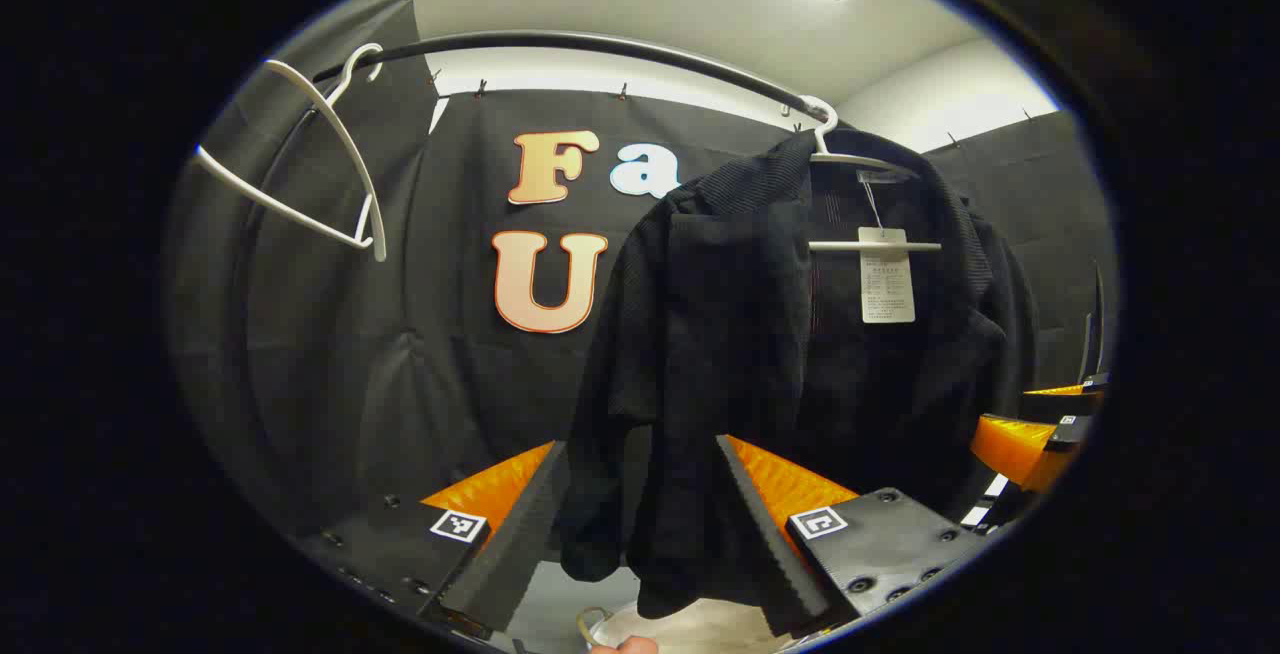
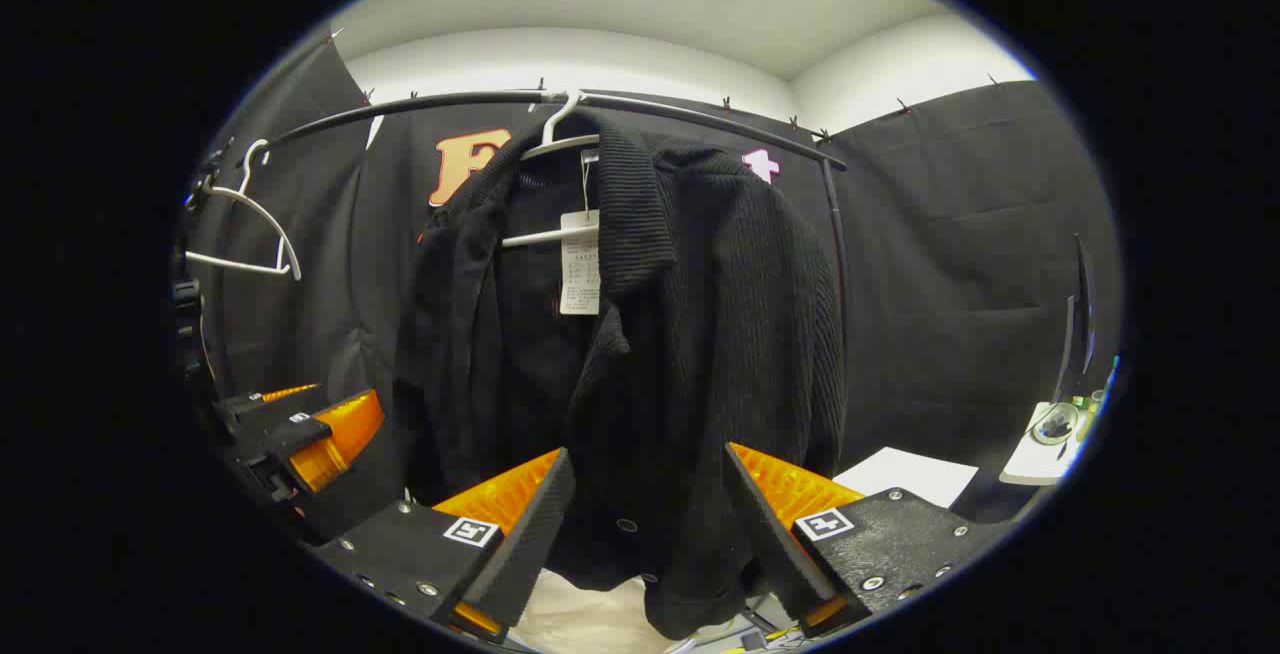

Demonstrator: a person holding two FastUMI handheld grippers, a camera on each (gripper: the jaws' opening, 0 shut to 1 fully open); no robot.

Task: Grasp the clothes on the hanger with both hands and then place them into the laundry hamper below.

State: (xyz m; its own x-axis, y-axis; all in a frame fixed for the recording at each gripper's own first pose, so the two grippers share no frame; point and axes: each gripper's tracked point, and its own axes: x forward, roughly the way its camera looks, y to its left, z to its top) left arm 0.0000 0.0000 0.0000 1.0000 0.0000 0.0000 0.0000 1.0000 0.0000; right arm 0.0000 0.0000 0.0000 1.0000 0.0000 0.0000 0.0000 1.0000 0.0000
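A black ribbed jacket (image 1: 760, 334) hangs on a white hanger (image 1: 850, 159) from a black rail (image 1: 600, 44), with a paper tag (image 1: 887, 274) at its neck. My left gripper (image 1: 640, 454) is open, and the jacket's left front and hem hang in the gap between its fingers. In the right gripper view the same jacket (image 2: 700, 334) fills the middle; my right gripper (image 2: 650, 454) is open around its lower right front. Each gripper also shows beside the jacket in the other view: the right gripper (image 1: 1040, 434) and the left gripper (image 2: 310, 434). A pale hamper (image 2: 590, 614) lies under the hem.
An empty white hanger (image 1: 330, 164) hangs tilted at the rail's left end, also seen as the empty hanger (image 2: 250, 234) in the right gripper view. Black cloth walls close the booth behind. A white sheet (image 2: 905, 474) and small glass items (image 2: 1055, 424) sit on a surface at the right.
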